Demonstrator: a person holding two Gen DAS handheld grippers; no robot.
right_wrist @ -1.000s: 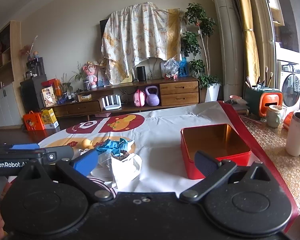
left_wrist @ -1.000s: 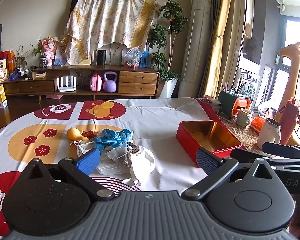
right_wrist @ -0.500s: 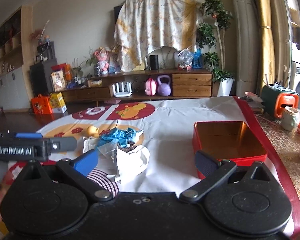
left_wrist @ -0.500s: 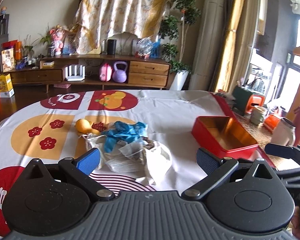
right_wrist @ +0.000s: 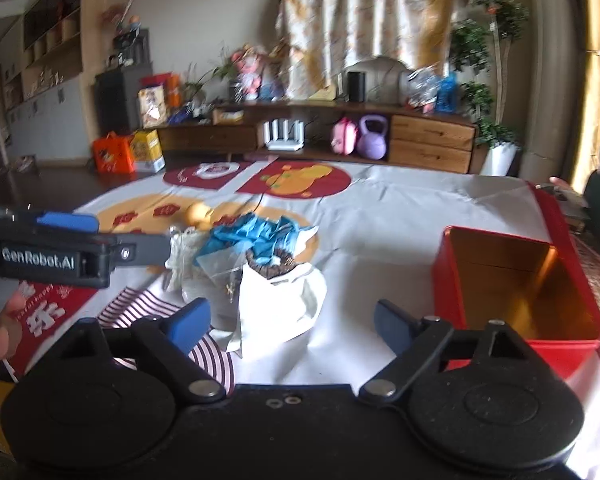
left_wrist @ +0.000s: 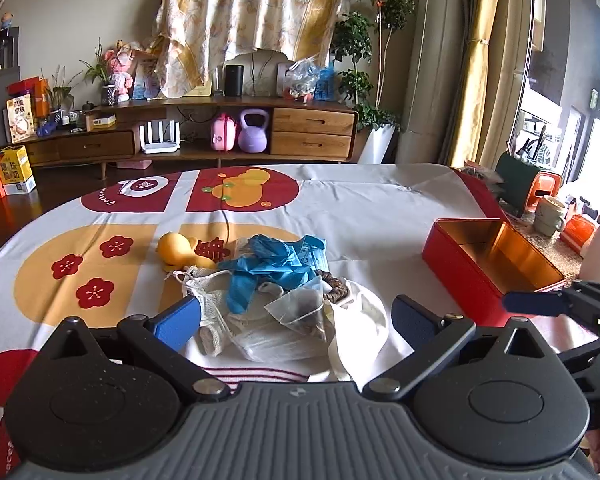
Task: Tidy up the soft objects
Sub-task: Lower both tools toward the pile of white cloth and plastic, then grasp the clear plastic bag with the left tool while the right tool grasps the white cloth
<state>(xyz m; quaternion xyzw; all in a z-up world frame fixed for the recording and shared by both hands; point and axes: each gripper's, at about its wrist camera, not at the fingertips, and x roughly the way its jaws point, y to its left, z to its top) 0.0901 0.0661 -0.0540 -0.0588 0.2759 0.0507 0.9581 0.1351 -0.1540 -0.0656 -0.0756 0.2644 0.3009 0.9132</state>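
Soft pile [left_wrist: 276, 300] beside red tin [left_wrist: 488, 258]

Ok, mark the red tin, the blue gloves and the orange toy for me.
red tin [left_wrist: 458, 262], left wrist view, near outer wall.
blue gloves [left_wrist: 268, 264], left wrist view, middle of the bundle.
orange toy [left_wrist: 174, 245], left wrist view, rounded body.

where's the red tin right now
The red tin sits open on the tablecloth at the right of both wrist views, well clear of the pile of soft items, near the table's right edge and the mugs.
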